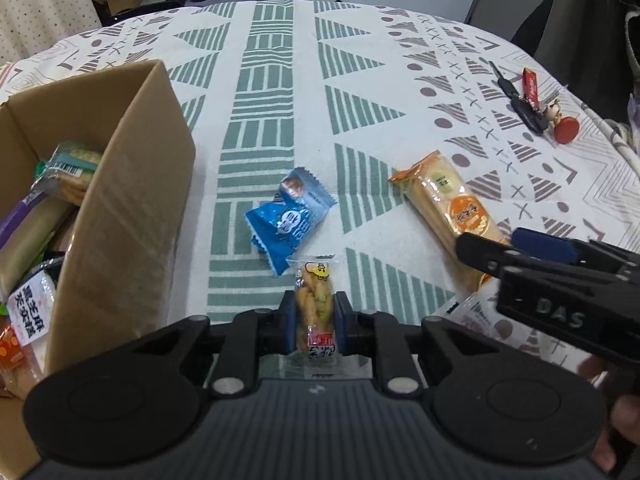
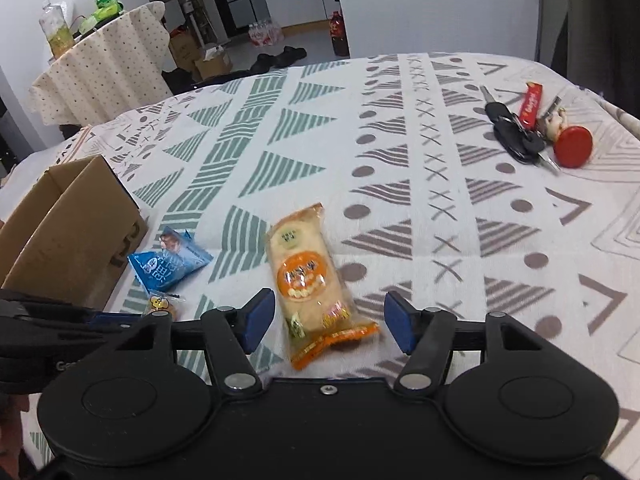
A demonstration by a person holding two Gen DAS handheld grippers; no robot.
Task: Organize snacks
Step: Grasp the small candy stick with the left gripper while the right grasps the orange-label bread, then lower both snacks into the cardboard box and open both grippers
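Left wrist view: the left gripper (image 1: 315, 322) pinches a clear snack packet (image 1: 315, 312) between its blue pads, just right of the cardboard box (image 1: 120, 208).

Snack packs already fill the box at the left. A blue snack pack (image 1: 290, 220) lies on the patterned tablecloth (image 1: 280, 80) just beyond the held packet, and an orange cracker pack (image 2: 310, 276) lies to the right. From the right wrist, the right gripper (image 2: 328, 320) hangs with jaws wide, its pads either side of the cracker pack's near end, not touching. Keys (image 2: 516, 136) rest far right.
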